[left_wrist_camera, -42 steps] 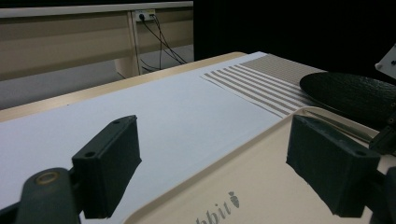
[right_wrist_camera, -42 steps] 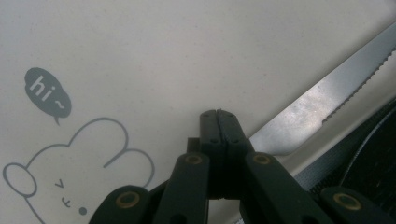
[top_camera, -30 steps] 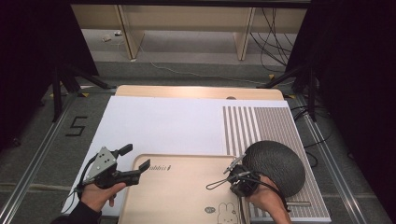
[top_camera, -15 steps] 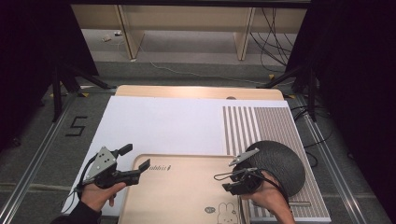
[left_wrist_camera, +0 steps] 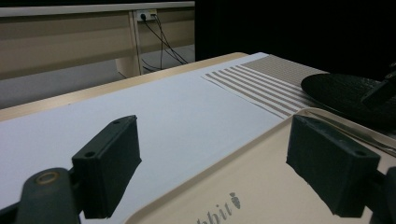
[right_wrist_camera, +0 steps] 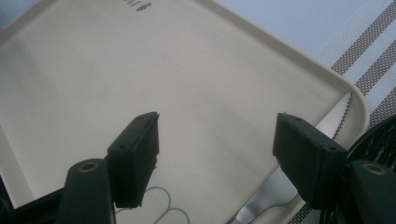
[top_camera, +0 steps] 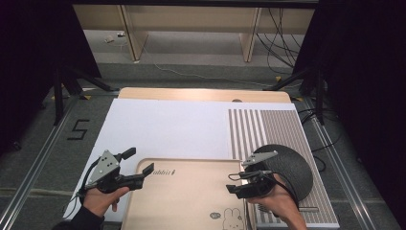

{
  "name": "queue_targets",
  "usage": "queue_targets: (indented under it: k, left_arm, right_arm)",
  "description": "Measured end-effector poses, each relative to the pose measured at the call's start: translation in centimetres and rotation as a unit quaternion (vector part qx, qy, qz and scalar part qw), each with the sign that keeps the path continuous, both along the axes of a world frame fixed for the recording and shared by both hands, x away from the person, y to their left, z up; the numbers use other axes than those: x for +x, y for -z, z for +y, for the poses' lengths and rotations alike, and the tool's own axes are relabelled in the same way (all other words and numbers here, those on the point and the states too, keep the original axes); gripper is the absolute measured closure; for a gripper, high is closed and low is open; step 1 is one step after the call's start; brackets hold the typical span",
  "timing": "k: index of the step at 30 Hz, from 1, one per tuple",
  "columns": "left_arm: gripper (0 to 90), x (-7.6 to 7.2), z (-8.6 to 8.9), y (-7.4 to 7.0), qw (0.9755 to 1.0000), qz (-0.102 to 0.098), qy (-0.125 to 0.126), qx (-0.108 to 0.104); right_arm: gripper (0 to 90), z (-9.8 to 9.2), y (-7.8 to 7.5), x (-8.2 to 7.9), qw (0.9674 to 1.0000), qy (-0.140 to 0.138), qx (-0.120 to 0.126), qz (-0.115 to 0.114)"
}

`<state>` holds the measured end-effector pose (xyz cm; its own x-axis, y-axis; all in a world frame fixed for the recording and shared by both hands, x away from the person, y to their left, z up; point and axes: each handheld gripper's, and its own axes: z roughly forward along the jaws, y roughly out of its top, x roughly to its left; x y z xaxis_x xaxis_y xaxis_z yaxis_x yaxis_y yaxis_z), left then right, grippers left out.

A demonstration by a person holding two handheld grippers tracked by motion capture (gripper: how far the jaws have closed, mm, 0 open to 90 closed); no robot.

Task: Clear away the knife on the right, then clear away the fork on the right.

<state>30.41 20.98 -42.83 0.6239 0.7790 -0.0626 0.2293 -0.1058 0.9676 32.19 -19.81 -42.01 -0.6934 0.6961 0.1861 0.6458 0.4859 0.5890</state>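
Beige plastic tray [top_camera: 186, 196] with rounded corners and a raised rim, flat on the near part of the table, between the two hand-held tools. Left gripper [top_camera: 139, 167] at the tray's near-left corner, jaws spread wide apart with nothing between them, one jaw over the white sheet [top_camera: 167, 129] and the other over the tray. Right gripper [top_camera: 235, 184] above the tray's right side, tilted down at its smooth surface, jaws likewise parted and empty. Printed on the tray: part of a word, seemingly "abbit", with a tiny carrot mark; near the front edge, a line-drawn rabbit [top_camera: 231, 216]. Serrated metal knife [right_wrist_camera: 285, 172] lying along the tray's right rim. Just right of the tray, a round black textured plate [top_camera: 289, 165] resting on a woven placemat [top_camera: 268, 127] with brown and white stripes.
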Motion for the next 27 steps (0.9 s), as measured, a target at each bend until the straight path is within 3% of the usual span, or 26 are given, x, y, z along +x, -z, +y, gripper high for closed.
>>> queue_targets:
  k: [19,27]
  left_arm:
    - [16.6,0.1,0.0,0.0,1.0000,0.000,-0.002,-0.001]
    - [16.6,0.1,0.1,0.0,1.0000,0.002,-0.003,-0.003]
  right_arm:
    - [26.0,-2.2,-1.0,-0.6,0.9984,0.032,0.043,-0.019]
    - [25.9,-3.3,-1.0,-0.8,0.9977,0.046,0.043,-0.023]
